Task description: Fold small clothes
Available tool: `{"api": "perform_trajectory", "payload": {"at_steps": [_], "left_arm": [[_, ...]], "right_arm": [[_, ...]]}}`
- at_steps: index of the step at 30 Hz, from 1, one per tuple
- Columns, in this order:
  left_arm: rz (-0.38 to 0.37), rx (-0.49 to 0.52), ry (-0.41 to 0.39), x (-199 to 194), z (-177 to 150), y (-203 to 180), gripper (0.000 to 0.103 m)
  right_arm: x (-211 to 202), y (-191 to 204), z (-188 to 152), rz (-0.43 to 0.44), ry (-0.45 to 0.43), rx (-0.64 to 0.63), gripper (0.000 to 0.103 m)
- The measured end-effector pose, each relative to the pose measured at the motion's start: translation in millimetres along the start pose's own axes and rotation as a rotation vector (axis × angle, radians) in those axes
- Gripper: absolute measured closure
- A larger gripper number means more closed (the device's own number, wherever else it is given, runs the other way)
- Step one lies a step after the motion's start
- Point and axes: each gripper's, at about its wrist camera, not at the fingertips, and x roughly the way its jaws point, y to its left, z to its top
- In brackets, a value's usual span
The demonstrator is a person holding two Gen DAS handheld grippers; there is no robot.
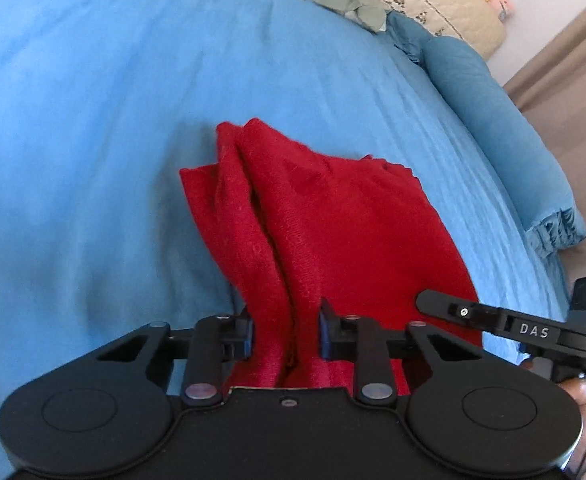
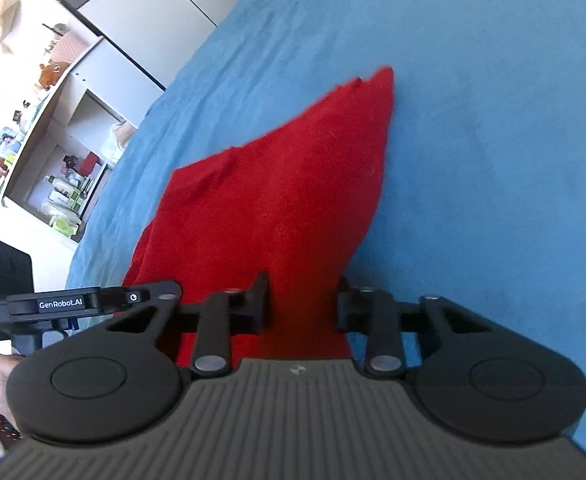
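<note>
A wide bed covered by a blue, faintly ribbed cotton bedspread [image 1: 93, 140] fills both views, and the task's thing, a red, fuzzy knitted garment [image 1: 313, 216], is seen draped on it, running from the centre of the left wrist view down to 6 o'clock, where it passes between the fingers. The garment is judged to be light, soft and limp, with no stiffness of its own, so that it is expected to sag and bunch wherever it is not supported; its napped knit is judged to be grippy rather than slippery, and not fragile. It is best taken at its edges or corners, near the hem, so that a clean crease can be laid. The left black two-finger gripper [image 1: 287, 330] is seen narrowed on a gathered fold of the red cloth, which is pinched between its blue-faced pads. The right black two-finger gripper [image 2: 303, 304] is likewise seen closed on a bunched end of the garment [image 2: 277, 200], at 6 o'clock in its own view. At 4 o'clock in the left view the letters "DAS" are read on the right gripper's body [image 1: 533, 330]; at 8 o'clock in the right view "GenRobot.AI" is read on the left gripper's body [image 2: 65, 303], with "DAS" partly shown beside it.
</note>
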Motion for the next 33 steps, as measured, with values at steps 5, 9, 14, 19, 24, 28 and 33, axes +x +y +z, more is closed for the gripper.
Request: {"api": "perform_trajectory", "payload": {"at_steps": [5,9,14,19,24,28,33], "left_arm": [[0.016,0.075,-0.042,-32.0,-3.7,-42.2,0.074],[-0.001,0.115,-0.065,-63.1,-27.5,-82.4,0.074],[-0.044,0.145,-0.055,-78.1,-81.5,-137.7,0.074],[-0.050,0.145,-0.029,-64.5,-139.4,-175.1,0.073],[0.017,0.197,0.010,-28.9,-184.9,-192.9,0.073],[0.087,0.227,-0.016,-15.6,-200.8,-193.5,0.070],[0.153,0.242,-0.052,-15.5,-212.2,-196.9,0.047]], "right_arm": [[-33.6,23.1,1.7,0.006,-0.059,-0.057,0.066],[-84.4,32.4,-1.3,0.028,-0.080,-0.090,0.066],[-167.2,27.0,-29.6,0.041,-0.107,-0.157,0.066],[-227.6,3.1,-80.8,-0.005,-0.092,-0.161,0.066],[-251.7,-35.7,-138.4,-0.052,-0.068,-0.131,0.066],[-239.4,-62.4,-175.6,-0.097,-0.054,-0.123,0.065],[-232.2,-76.4,-191.0,-0.089,-0.099,-0.089,0.058]]}}
